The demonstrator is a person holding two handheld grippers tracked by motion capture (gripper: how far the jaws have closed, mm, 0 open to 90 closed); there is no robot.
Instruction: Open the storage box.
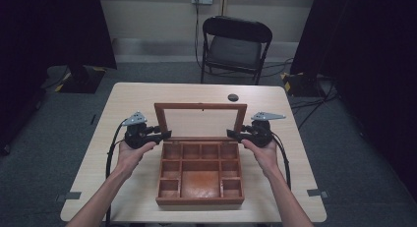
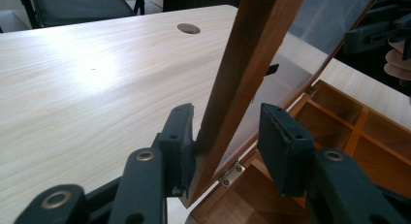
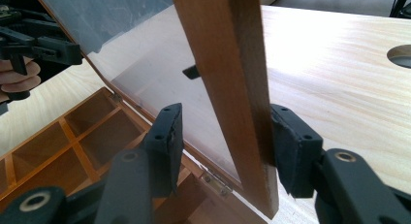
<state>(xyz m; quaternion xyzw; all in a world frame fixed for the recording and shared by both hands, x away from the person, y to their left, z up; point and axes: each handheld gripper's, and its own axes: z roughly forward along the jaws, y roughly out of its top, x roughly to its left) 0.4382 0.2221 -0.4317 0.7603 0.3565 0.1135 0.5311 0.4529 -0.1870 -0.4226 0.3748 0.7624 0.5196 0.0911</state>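
Mid-table, gripping the raised glass lid (image 1: 200, 120) of a wooden box (image 1: 200, 177) at both side rails. Left gripper (image 2: 228, 136) straddling its rail, outer pad touching, inner pad apart; right gripper (image 3: 225, 141) likewise. Next, probably: pinching firmly, then swinging the lid evenly on its hinges.

Black claws (image 1: 164, 134) (image 1: 231, 133) with brass rivets, grey three-cornered plates, black cables

The box (image 1: 200, 175) is reddish-brown varnished wood; its lid (image 1: 200, 120) frames a clear, glossy pane on small metal hinges (image 2: 231, 174). The table (image 1: 133, 97) at 12 o'clock is pale, smooth laminate.
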